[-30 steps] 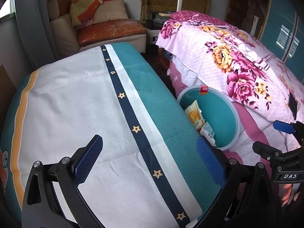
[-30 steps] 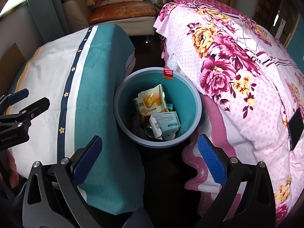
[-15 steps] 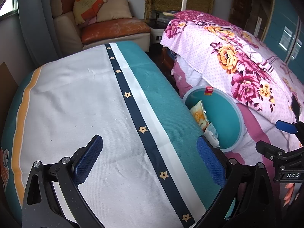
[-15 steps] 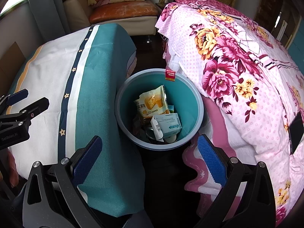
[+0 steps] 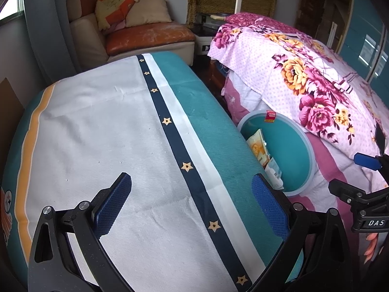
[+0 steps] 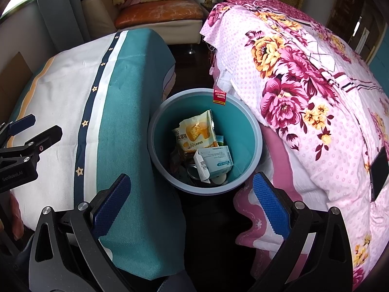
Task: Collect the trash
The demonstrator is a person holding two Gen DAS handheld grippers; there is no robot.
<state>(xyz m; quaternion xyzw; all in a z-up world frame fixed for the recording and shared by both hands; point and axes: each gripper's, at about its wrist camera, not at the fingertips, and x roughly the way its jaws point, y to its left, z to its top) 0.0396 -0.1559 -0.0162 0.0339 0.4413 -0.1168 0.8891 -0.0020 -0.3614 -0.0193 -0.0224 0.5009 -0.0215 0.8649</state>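
A teal waste bin [image 6: 248, 119] stands on the floor between two beds; in the left wrist view the bin [image 5: 304, 141] shows at the right. Inside lie a yellow snack wrapper [image 6: 197, 133], a pale blue carton [image 6: 218, 160] and other scraps. A red sticker [image 6: 219, 96] sits on its far rim. My right gripper [image 6: 192, 198] hangs open above the bin's near edge, nothing between its fingers. My left gripper [image 5: 192, 199] is open over the white and teal star-striped bedcover [image 5: 109, 133], holding nothing.
A pink floral quilt [image 6: 304, 85] covers the bed on the right, with a dark phone [image 6: 379, 170] lying on it. An orange-cushioned sofa [image 5: 145, 36] with pillows stands at the back. Dark floor runs between the beds.
The left gripper has drawn slightly back and leftward over the bedcover. The right gripper has edged a little to the left over the bin. Both stay open.
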